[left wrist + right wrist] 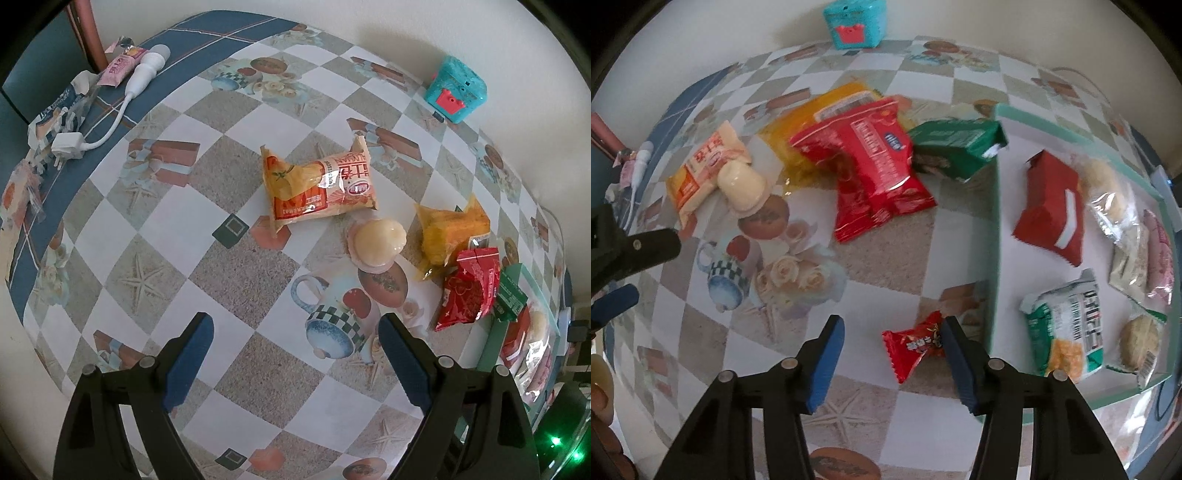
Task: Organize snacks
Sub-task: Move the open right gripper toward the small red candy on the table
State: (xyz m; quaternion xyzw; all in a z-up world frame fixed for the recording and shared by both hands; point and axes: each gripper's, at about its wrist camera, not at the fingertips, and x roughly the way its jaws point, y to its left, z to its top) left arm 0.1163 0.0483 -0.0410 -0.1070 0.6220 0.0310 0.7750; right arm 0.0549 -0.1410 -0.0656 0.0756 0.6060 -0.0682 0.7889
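Observation:
Loose snacks lie on the patterned tablecloth: an orange packet [319,184] [701,170], a pale jelly cup [376,243] [742,184], a yellow packet [452,230] [816,107], a red packet [467,290] [875,166] and a green packet [955,147]. A small red candy [912,347] lies just inside the right finger of my right gripper [892,358], which is open above it. My left gripper [295,358] is open and empty above the table; it also shows at the left edge of the right wrist view [635,258].
A green-rimmed tray [993,221] at the right holds several snacks, among them a red packet [1052,214] and a green-white packet [1067,328]. A teal box [456,90] [855,24] stands by the wall. A white plug and cable [110,114] lie at the far left.

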